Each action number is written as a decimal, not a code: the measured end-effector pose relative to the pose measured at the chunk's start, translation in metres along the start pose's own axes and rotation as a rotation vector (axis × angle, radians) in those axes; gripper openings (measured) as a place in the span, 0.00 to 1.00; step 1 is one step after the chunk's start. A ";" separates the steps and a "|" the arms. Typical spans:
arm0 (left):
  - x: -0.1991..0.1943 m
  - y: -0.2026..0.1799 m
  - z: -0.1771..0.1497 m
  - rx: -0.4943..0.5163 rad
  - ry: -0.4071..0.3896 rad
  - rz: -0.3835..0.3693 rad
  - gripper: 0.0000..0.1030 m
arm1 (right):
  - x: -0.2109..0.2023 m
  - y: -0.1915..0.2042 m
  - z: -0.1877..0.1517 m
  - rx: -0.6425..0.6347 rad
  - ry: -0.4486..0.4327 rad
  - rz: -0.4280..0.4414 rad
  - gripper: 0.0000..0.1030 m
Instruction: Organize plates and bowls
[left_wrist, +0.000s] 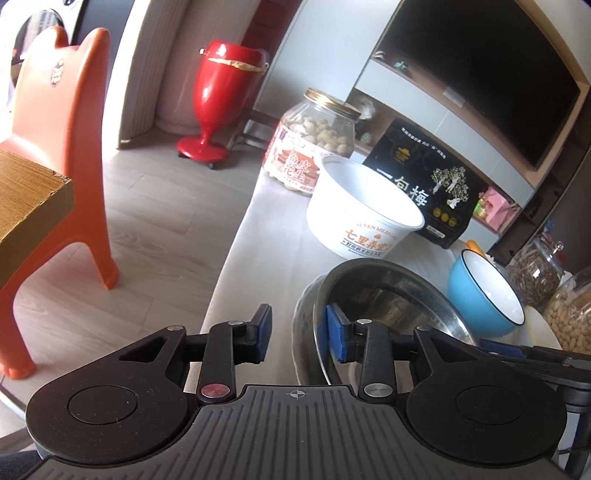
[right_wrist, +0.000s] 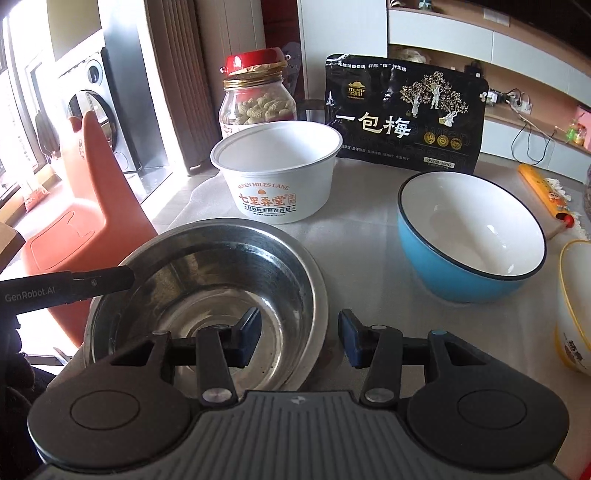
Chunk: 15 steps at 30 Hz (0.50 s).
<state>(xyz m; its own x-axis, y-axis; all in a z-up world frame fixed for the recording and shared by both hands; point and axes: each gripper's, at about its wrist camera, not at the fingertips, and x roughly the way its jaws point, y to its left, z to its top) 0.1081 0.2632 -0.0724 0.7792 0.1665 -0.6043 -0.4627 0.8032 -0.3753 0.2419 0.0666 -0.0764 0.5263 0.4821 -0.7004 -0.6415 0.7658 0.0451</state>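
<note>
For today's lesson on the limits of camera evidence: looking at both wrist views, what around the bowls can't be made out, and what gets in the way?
- Plate under the steel bowl: left wrist view, the bowl covers most of it.
- Yellow-rimmed bowl: right wrist view, cut off by the right edge.
- Steel bowl's near rim: both views, hidden behind the left gripper and right gripper.
- Black pouch's small print: too small to read.

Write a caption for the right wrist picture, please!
Right tool straddles the steel bowl's near rim, jaws open, beside a blue bowl.
</note>
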 end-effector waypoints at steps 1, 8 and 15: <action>0.001 0.000 0.000 -0.001 0.005 0.004 0.46 | 0.001 -0.002 -0.002 0.003 0.003 -0.007 0.49; 0.019 0.004 -0.005 -0.064 0.100 -0.092 0.38 | 0.028 -0.020 -0.015 0.159 0.148 0.150 0.50; 0.019 -0.008 -0.008 -0.031 0.082 -0.080 0.42 | 0.023 -0.019 -0.019 0.149 0.138 0.171 0.45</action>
<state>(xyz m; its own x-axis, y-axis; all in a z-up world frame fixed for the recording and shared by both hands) 0.1233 0.2556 -0.0864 0.7773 0.0545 -0.6267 -0.4147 0.7935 -0.4454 0.2563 0.0553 -0.1069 0.3295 0.5549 -0.7639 -0.6196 0.7376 0.2685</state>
